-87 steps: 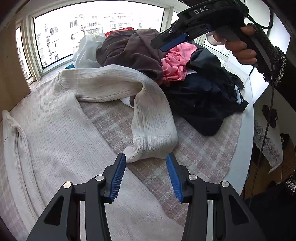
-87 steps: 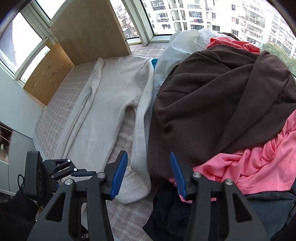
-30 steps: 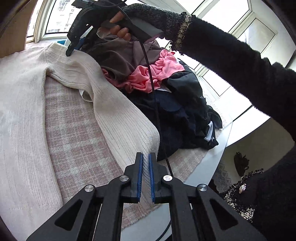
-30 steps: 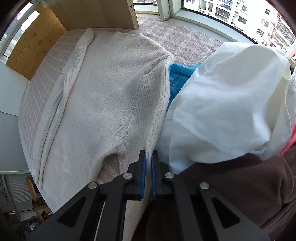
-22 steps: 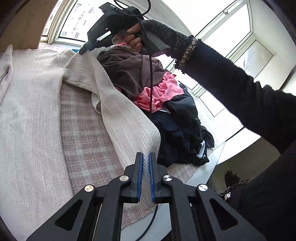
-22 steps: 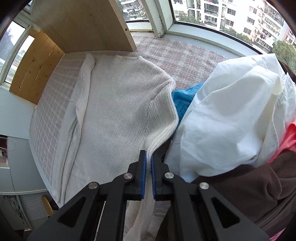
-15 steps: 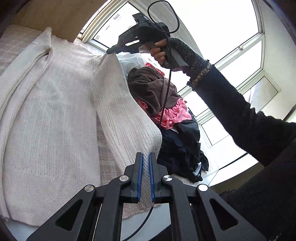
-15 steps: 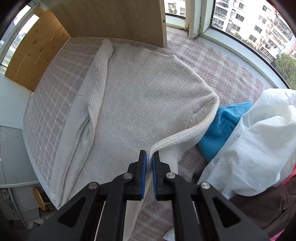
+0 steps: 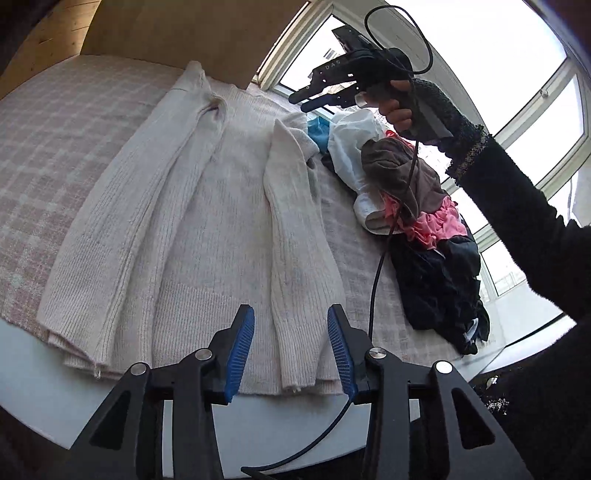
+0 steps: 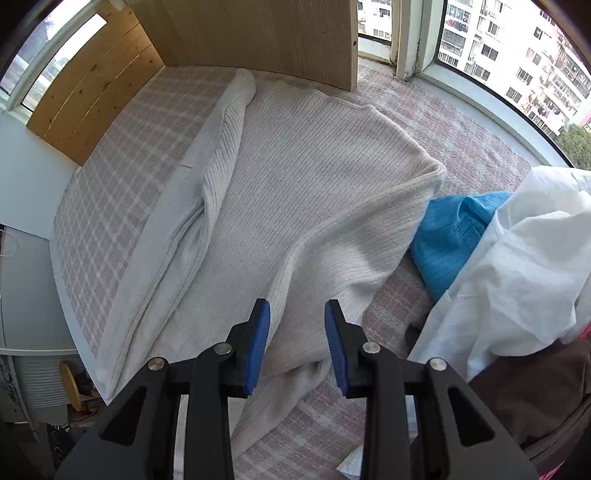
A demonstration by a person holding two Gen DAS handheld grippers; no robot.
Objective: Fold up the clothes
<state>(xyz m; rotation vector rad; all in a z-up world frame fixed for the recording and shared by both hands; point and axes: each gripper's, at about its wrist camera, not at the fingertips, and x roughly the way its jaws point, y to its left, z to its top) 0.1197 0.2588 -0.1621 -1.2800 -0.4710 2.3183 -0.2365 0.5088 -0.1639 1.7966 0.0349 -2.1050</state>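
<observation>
Both the left gripper [image 9: 291, 347] and right gripper [image 10: 297, 345] are hanging open, empty; the sweater [image 9: 221, 236] is looking soft, floppy—I'd pinch its near hem.

Daylight floods in through big windows [image 9: 524, 122] with pale frames, wrapping around the far side of the room. Outside, apartment blocks [image 10: 517, 48] stand bright in the sun, with a bit of green tree [image 10: 576, 144] at the edge. A light wooden panel [image 10: 258, 33] stands upright at the back of the worktop, and just beside it a knotty pine board [image 10: 96, 88] leans at an angle. The worktop [image 9: 55, 398] itself is white with a rounded edge, covered by a pink-and-white checked cloth [image 10: 122, 155]. Down below on the left, a round wooden stool [image 10: 70, 384] sits on the floor, near a pale grey wall [image 10: 22, 184].
</observation>
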